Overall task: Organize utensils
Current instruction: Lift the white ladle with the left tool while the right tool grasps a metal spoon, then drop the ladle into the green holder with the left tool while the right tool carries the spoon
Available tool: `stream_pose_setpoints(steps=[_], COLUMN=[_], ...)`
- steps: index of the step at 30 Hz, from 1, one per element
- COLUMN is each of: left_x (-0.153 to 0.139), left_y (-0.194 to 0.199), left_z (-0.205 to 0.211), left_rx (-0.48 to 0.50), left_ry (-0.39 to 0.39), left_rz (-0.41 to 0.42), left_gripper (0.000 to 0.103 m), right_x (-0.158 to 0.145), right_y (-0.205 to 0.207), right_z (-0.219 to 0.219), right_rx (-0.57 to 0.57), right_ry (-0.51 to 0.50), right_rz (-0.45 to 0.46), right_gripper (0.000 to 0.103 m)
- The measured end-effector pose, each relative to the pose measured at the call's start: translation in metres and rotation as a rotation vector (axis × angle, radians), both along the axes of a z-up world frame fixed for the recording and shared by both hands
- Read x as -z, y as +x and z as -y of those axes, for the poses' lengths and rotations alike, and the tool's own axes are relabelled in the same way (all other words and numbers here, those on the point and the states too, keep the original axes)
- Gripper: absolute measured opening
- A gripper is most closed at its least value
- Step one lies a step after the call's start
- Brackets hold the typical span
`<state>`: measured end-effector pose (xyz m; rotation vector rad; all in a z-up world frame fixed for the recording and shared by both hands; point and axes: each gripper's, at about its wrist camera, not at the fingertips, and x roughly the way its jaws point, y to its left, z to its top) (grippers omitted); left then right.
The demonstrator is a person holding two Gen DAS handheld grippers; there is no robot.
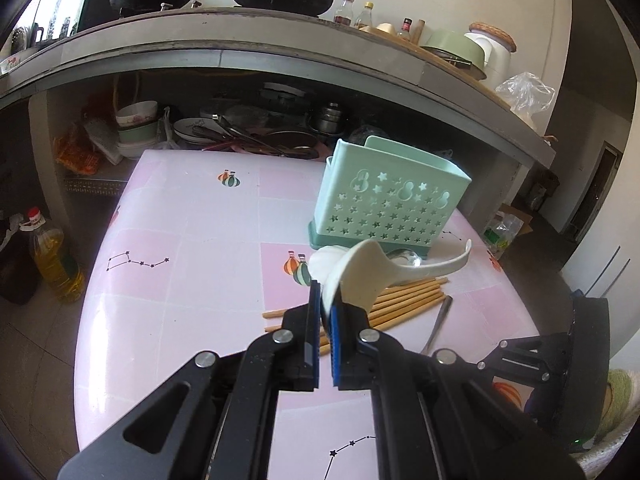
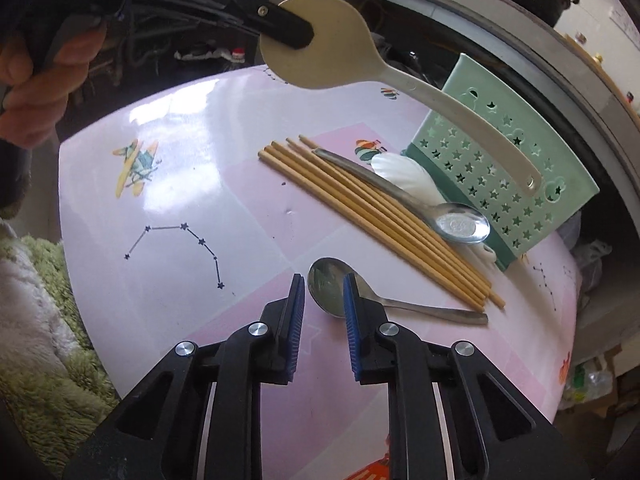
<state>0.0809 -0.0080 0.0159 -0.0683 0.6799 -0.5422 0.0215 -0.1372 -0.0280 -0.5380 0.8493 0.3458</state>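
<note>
Pale lettering runs along the black body of the left gripper (image 2: 298,34), cut off by the frame's top edge; only its ending, "AI", can be read. Labels on the counter bottles (image 1: 348,10) and oil bottle (image 1: 52,252) are too small to read.

We are seeing bare table (image 2: 208,184) lying open left of the right fingers (image 2: 297,304). Ahead, chopsticks (image 2: 372,220) and a metal spoon (image 2: 462,222) are blocking the green holder (image 2: 516,184).
</note>
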Motion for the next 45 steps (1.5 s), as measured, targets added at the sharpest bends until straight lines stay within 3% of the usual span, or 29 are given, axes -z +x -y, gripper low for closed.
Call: stream_pose_setpoints(steps=[6,13,18,23,27,31,34,38,45], left_x=[0.000,-0.014,-0.046,-0.094,-0.127,-0.141,-0.145,-0.138,-0.113], left_y=[-0.001,-0.004,0.002,0.022,0.043,0.070,0.089,0.108,0.139], left_z=[-0.010,-0.019,-0.024,-0.020,-0.001,0.025,0.046,0.079,0.130], left_rx=[-0.019,-0.033,-0.043,-0.065,-0.040,0.019,0.077,0.151,0.280], left_ry=[-0.007,-0.017,-0.033,0.037,0.228,0.457,0.586,0.766,1.004], left_rz=[0.003,0.035,0.105,0.246,0.344,0.381,0.365,0.355,0.298], left_gripper=[0.003,0.003,0.003,0.003,0.003,0.003,0.003,0.004,0.004], right_x=[0.016,0.016,-0.016,-0.065,-0.098,-0.120,-0.130,-0.135,-0.135], right_y=[0.001,0.003,0.005,0.009,0.008,0.002,-0.002,-0.004,-0.007], right_z=[-0.006,-0.011,0.000,0.031,0.064,0.093,0.112,0.128,0.141], right_rx=[0.000,0.014,0.062,0.168,0.263,0.338,0.379,0.408,0.433], right_ry=[-0.104,-0.153,-0.084,0.065,0.212,0.303,0.377,0.427,0.483], right_rz=[0.011,0.077,0.152,0.219,0.255,0.323,0.356,0.375,0.374], right_gripper=[0.010,0.005,0.001,0.000,0.000,0.000,0.000,0.000,0.000])
